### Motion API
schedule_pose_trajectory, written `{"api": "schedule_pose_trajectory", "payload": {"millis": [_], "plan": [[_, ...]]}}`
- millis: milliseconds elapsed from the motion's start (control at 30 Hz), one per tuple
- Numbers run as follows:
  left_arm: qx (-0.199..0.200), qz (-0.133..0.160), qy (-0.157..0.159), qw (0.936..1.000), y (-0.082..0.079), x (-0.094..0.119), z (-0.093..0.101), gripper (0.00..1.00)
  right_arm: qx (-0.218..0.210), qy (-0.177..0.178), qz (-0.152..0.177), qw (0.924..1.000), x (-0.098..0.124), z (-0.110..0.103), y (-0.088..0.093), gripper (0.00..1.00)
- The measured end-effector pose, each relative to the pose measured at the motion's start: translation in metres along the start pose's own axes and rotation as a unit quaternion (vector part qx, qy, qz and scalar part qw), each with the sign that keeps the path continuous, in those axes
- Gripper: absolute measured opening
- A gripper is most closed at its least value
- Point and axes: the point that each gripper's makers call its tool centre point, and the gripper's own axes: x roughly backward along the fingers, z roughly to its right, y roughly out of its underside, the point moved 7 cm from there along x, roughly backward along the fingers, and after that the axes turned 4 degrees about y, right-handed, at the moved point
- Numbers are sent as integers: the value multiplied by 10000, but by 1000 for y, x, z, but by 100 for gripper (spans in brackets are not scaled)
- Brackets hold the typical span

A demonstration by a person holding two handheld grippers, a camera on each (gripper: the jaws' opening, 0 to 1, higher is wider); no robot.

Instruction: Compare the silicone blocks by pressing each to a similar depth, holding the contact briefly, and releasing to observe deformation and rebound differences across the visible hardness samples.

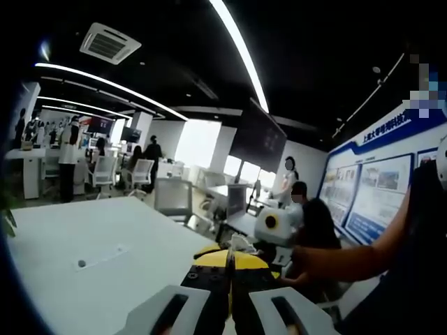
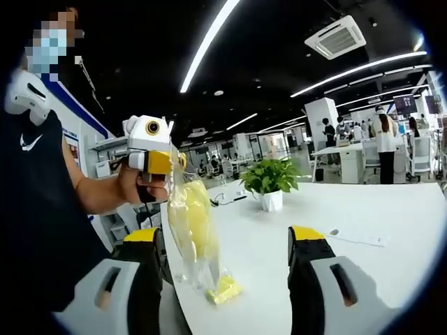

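Risk was judged first. The left gripper was seen clenched in the left gripper view, and in the right gripper view it was clamped on the top of a clear bag. The bag was hung from it over the near edge of the white table. The yellow silicone blocks were seen inside the bag, so no sample was laid out for pressing yet. If the pinch were loosened, the bag could be dropped off the table edge. If the blocks were pressed through the hanging bag, it would likely be swung away, depth could not be matched and rebound would be misread. The film could also be snagged or torn by a jaw.

The right gripper was released, jaws spread wide. The bag was hung between them, nearer the jaw at the view's left, with no contact visible. Whether the bag bottom was resting on the table could not be told. A potted plant was stood well behind.
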Motion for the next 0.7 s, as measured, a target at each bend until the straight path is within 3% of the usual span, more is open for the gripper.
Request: {"api": "schedule_pose_trajectory", "payload": {"millis": [100,233,467,700], "plan": [[16,-10,-3,10000,1,-2,-1,0,5,300,-43,9995,5,7,8,97],[81,8,-25,10000,0,-2,-4,0,264,554,-459,9971,16,13,23,96],[192,69,-27,9998,-1,-4,-6,0,269,950,-288,9947,35,19,29,96],[347,101,-113,9993,9,-12,-10,0,509,1439,-524,9869,55,25,46,96]]}}
